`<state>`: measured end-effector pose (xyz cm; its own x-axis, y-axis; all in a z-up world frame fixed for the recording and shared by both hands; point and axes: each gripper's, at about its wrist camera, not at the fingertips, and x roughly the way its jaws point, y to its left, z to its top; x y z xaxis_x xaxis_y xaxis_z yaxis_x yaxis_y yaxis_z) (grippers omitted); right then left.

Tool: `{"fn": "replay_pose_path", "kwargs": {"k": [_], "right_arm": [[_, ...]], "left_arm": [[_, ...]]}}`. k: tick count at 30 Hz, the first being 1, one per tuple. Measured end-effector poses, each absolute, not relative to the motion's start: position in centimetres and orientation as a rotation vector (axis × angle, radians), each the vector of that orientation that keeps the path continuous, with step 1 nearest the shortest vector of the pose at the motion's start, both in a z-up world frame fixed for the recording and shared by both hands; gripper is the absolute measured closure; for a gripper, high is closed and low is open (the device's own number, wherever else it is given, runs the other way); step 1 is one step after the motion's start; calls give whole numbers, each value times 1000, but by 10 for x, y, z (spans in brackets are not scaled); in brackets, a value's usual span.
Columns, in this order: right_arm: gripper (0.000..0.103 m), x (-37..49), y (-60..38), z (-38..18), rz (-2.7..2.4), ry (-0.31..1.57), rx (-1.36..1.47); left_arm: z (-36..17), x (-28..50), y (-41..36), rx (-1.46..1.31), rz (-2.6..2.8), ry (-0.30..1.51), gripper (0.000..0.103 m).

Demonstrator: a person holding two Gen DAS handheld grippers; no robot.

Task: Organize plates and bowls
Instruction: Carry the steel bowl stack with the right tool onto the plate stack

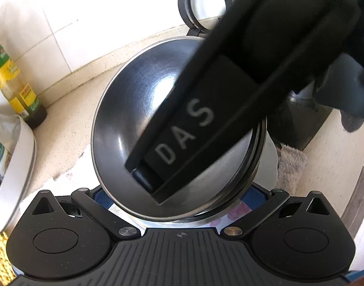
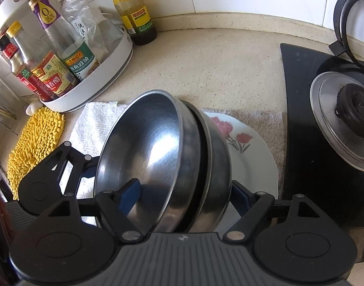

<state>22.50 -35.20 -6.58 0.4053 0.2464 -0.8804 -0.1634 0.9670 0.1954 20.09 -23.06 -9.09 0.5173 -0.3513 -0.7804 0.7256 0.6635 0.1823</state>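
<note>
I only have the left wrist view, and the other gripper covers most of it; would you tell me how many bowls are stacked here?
Observer: Two, nested and tilted: a top bowl with a second bowl under it.
Operator: What are they sitting over?
Observer: A white plate with red flowers, lying on a towel.
Operator: How are they held?
Observer: The right gripper has one blue pad inside the top bowl and its other finger outside the second bowl, seemingly clamping both walls.
</note>
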Motion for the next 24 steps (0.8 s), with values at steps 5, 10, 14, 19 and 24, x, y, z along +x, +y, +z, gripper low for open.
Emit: {"fn": "replay_pose_path", "kwargs": {"k": [5, 10, 14, 19, 24], "right_arm": [[18, 223, -352, -65, 267, 1124, 80], [17, 222, -356, -66, 259, 1127, 96], [17, 219, -355, -63, 259, 1114, 76], [17, 218, -355, -64, 262, 1113, 79], [17, 217, -359, -63, 270, 1118, 102]], "left_arm": [[-94, 205, -228, 526, -685, 784, 0], [-94, 201, -223, 528, -680, 773, 0], [-95, 201, -221, 539, -674, 765, 0], [-90, 192, -219, 550, -670, 754, 0], [-84, 186, -212, 554, -660, 745, 0]]}}
